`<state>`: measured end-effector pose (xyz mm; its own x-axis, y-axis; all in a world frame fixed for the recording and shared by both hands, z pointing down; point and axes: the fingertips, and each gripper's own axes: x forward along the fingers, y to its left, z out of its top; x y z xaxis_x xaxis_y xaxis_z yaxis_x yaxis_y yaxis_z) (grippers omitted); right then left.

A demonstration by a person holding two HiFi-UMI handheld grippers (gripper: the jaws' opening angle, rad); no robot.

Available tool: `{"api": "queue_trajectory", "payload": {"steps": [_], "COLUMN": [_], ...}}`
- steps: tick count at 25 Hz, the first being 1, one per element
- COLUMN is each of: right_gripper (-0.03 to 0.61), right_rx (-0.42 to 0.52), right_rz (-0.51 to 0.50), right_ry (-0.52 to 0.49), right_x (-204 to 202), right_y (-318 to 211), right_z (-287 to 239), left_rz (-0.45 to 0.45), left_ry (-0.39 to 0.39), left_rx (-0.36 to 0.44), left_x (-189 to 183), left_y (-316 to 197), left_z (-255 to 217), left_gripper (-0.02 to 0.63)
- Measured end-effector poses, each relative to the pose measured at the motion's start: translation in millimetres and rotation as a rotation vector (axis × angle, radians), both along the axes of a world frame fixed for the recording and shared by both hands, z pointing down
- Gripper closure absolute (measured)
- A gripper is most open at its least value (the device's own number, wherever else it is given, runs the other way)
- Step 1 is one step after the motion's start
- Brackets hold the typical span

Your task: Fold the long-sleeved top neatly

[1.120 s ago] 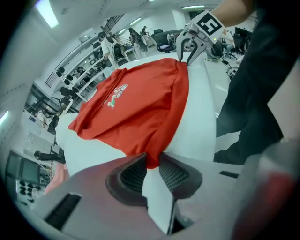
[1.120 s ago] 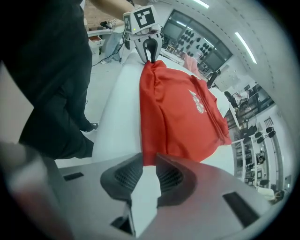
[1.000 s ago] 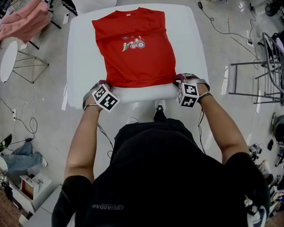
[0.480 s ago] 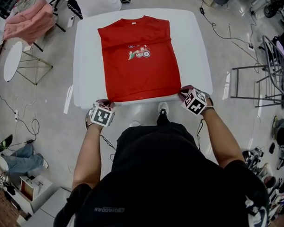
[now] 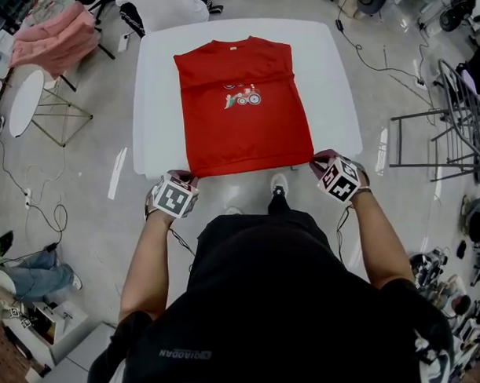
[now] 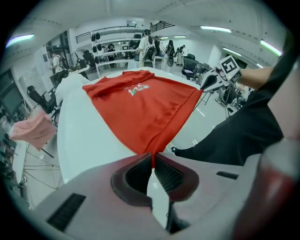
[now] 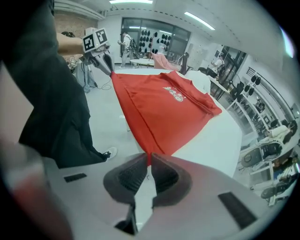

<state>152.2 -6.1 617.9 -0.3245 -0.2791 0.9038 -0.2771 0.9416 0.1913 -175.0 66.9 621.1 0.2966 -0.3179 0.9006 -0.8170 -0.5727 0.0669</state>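
The red long-sleeved fabric top (image 5: 245,108) lies flat on the white rectangular table (image 5: 154,95), its hem now drawn to the near edge by the left gripper (image 5: 187,175) and right gripper (image 5: 317,159), whose jaws have just closed and pinch its corners, ready for folding.

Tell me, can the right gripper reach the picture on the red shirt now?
Probably not yet. The right gripper has just been closing its jaws and pinches a near corner of the shirt at the table edge. The picture lies farther up with nothing between, but it must let go first.
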Motion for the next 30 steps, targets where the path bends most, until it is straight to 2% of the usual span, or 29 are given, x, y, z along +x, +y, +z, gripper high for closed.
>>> {"api": "queue_trajectory", "payload": {"steps": [5,7,15,22,26,30], "right_gripper": [0.549,0.549,0.551,0.549,0.550,0.551], "right_rx": [-0.048,-0.045,0.023,-0.014,-0.069,-0.097], "right_rz": [0.020,0.015,0.064,0.102,0.150,0.185], "right_ry": [-0.120,-0.137,-0.274,-0.360,-0.428,-0.484], "right_x": [-15.8,-21.0,-40.2,-55.5,-61.1,-65.2], "right_y": [7.8,-2.1,-90.3,-175.4,-221.7,-261.1], "right_z": [-46.0,-60.9,-123.5,-136.7,-129.1,-122.0], "left_rz": [0.015,0.019,0.003,-0.154,-0.244,-0.348], "left_ry": [0.031,0.026,-0.045,0.020,0.014,-0.001], "left_rx": [0.052,0.081,0.209,0.204,0.195,0.222], "left_x": [-12.6,-17.3,-33.8,-50.1,-57.2,-63.1], "left_y": [-3.0,-15.8,-99.3,-185.3,-225.4,-261.4], "left_z": [-38.7,-50.6,-106.6,-122.1,-120.9,-118.7], "left_gripper": [0.592,0.594,0.595,0.595,0.595,0.595]}}
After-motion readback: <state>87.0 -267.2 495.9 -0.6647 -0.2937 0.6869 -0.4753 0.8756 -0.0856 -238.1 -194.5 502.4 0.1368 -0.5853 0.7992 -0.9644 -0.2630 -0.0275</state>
